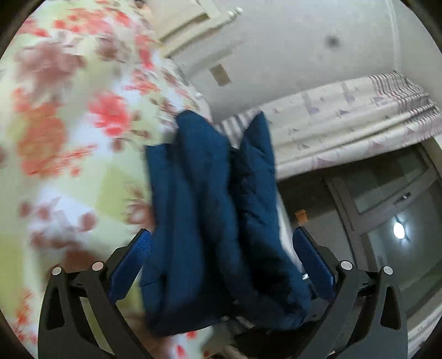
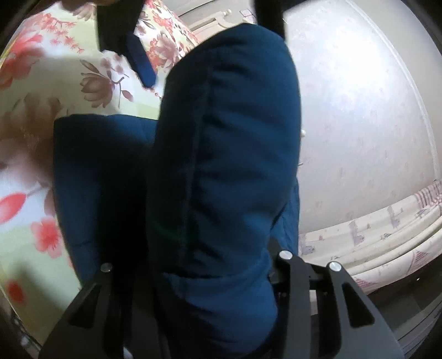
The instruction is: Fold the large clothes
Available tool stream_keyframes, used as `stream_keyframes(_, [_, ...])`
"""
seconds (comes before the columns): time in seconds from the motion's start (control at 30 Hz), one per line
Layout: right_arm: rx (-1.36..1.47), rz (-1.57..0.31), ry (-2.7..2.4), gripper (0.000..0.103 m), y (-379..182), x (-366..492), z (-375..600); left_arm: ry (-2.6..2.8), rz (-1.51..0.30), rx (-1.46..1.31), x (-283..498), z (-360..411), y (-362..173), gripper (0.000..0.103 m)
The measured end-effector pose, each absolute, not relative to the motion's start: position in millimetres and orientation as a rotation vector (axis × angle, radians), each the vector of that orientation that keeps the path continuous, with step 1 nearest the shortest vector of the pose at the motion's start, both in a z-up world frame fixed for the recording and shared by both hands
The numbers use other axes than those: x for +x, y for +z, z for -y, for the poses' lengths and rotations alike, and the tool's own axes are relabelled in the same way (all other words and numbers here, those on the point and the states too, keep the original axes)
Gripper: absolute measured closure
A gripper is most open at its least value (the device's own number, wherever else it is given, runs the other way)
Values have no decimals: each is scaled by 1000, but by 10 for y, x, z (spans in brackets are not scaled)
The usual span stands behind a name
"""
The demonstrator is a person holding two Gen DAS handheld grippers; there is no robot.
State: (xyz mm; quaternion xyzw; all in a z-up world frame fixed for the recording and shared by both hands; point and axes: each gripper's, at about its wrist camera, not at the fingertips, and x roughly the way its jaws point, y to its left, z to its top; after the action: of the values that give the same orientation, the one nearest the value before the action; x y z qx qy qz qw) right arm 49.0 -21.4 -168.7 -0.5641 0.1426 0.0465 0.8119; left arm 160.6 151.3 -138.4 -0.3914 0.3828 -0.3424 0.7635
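A dark blue padded garment (image 1: 210,210) hangs in thick folds between the blue-padded fingers of my left gripper (image 1: 221,243). The jaws stand wide apart around it, so the gripper looks open. In the right wrist view the same garment (image 2: 221,165) fills the middle and bulges over my right gripper (image 2: 193,265), which seems shut on it; its fingertips are hidden by the fabric. The left gripper shows in the right wrist view at the top, with one blue finger pad (image 2: 141,60) beside the garment.
A bed with a floral sheet (image 1: 69,124) lies on the left in both views. A white wall (image 2: 359,124), a patterned curtain (image 1: 345,121), a dark window (image 1: 386,207) and a cream headboard (image 1: 193,24) are on the right and at the back.
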Motion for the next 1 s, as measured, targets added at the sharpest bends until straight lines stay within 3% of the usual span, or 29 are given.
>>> stream_keyframes(0.37, [-1215, -246, 99, 62, -1759, 378, 259, -698, -1040, -477, 2457, -664, -1048, 6])
stream_keyframes(0.43, [-1217, -226, 115, 59, -1761, 347, 290, -694, -1056, -411, 2570, -579, -1003, 23])
stream_keyframes(0.47, [-1214, -218, 124, 59, -1752, 337, 308, -710, -1059, -386, 2535, -612, -1003, 47])
stream_keyframes(0.5, [-1209, -215, 136, 59, -1737, 332, 327, -720, -1044, -361, 2502, -593, -962, 59])
stream_keyframes(0.6, [-1163, -180, 161, 61, -1587, 252, 442, -694, -938, -257, 2229, -564, -734, 76])
stream_keyframes(0.73, [-1174, -105, 161, 61, -1552, 93, 549, -716, -824, -269, 1922, -718, -546, 79])
stream_keyframes(0.9, [-1217, -140, 240, 47, -1859, 104, 564, -688, -903, -348, 2174, -867, -1153, 76])
stream_keyframes(0.97, [-1191, -184, 292, 46, -1745, 73, 600, -717, -898, -409, 2203, -985, -1250, 75])
stream_keyframes(1.0, [-1114, -218, 387, 40, -1580, 12, 680, -711, -890, -395, 2187, -996, -1242, 75])
